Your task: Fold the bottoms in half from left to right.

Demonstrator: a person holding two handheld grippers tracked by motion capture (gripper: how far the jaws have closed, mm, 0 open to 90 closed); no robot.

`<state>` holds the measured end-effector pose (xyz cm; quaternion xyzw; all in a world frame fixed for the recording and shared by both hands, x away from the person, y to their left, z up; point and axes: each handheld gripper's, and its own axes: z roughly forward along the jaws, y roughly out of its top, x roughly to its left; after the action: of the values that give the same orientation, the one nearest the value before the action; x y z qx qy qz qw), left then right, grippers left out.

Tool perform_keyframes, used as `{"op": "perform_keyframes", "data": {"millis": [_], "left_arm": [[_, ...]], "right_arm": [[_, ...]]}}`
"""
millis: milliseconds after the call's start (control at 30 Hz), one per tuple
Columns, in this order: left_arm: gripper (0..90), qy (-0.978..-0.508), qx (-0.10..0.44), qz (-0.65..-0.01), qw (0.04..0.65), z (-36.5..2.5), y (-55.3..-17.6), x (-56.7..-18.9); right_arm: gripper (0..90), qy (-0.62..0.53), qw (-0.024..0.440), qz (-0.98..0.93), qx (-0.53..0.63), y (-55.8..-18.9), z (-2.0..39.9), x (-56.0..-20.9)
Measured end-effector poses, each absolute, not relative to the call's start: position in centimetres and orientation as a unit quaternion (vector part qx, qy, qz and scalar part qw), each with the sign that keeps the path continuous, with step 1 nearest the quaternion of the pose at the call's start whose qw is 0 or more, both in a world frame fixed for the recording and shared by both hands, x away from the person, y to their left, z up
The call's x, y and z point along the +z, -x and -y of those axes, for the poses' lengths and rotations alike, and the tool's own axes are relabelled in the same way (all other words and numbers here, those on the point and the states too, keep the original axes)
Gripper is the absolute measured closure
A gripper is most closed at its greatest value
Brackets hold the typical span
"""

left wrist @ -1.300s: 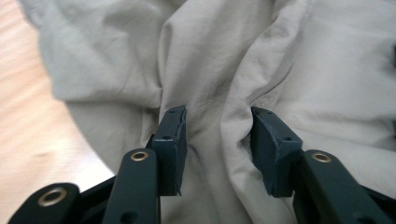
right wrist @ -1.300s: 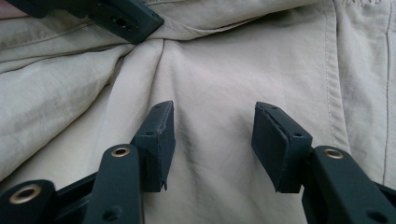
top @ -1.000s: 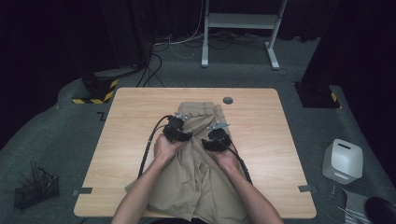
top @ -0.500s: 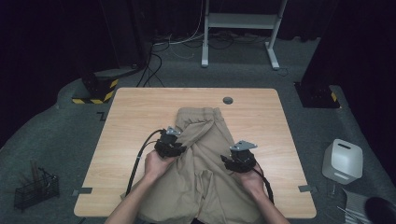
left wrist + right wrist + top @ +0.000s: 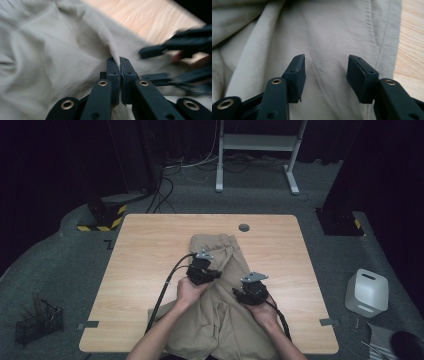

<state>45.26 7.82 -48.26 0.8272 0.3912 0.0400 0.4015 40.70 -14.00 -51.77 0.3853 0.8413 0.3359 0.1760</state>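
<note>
Left tool: jaws have just been closing and now pinch a raised fold of the beige trousers, cloth caught between the pads. In the high view it sits mid-garment. Right tool: jaws spread apart, nothing between the pads, poised over flat fabric beside a stitched seam; contact with the cloth is probably nil, hard to tell. In the high view it is near the left tool. Trousers lie crumpled on the wooden counter, running from its middle to the near edge.
</note>
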Motion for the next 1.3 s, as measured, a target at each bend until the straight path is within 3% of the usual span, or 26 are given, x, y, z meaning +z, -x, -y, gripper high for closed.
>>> {"op": "perform_keyframes", "data": {"millis": [133,200,267,400,567,733,1033,1167,1300], "left_arm": [[87.7,-0.838,0.055,-0.409,0.356,-7.7,-45.8,-50.8],[87.7,-0.831,0.051,-0.416,0.364,-8.2,-46.1,-51.1],[87.8,-0.836,0.080,-0.414,0.350,-8.4,-46.4,-50.9],[88.0,-0.842,0.129,-0.411,0.325,-9.4,-47.7,-50.8],[87.1,-0.822,0.137,-0.453,0.318,-11.6,-50.9,-50.7],[68.4,-0.821,0.135,-0.436,0.342,-12.3,-49.8,-49.5],[54.2,-0.818,0.139,-0.411,0.377,-14.8,-45.9,-46.2],[44.8,-0.809,0.129,-0.423,0.388,-16.5,-44.6,-46.2],[42.1,-0.816,0.121,-0.429,0.368,-17.7,-43.6,-47.2]], "right_arm": [[47.9,-0.380,0.176,-0.836,0.354,-39.9,14.6,-50.3],[47.4,-0.376,0.180,-0.834,0.360,-39.3,15.1,-49.4],[46.9,-0.373,0.185,-0.839,0.349,-38.9,15.6,-49.0],[47.3,-0.384,0.179,-0.840,0.339,-39.3,15.9,-49.7],[46.7,-0.387,0.181,-0.840,0.335,-41.3,13.4,-51.9],[46.2,-0.397,0.195,-0.825,0.352,-41.7,12.7,-52.3],[44.5,-0.401,0.191,-0.823,0.354,-41.8,12.7,-52.4],[43.6,-0.402,0.193,-0.823,0.352,-41.7,12.7,-52.3],[43.3,-0.403,0.194,-0.822,0.352,-41.7,12.7,-52.3]]}}
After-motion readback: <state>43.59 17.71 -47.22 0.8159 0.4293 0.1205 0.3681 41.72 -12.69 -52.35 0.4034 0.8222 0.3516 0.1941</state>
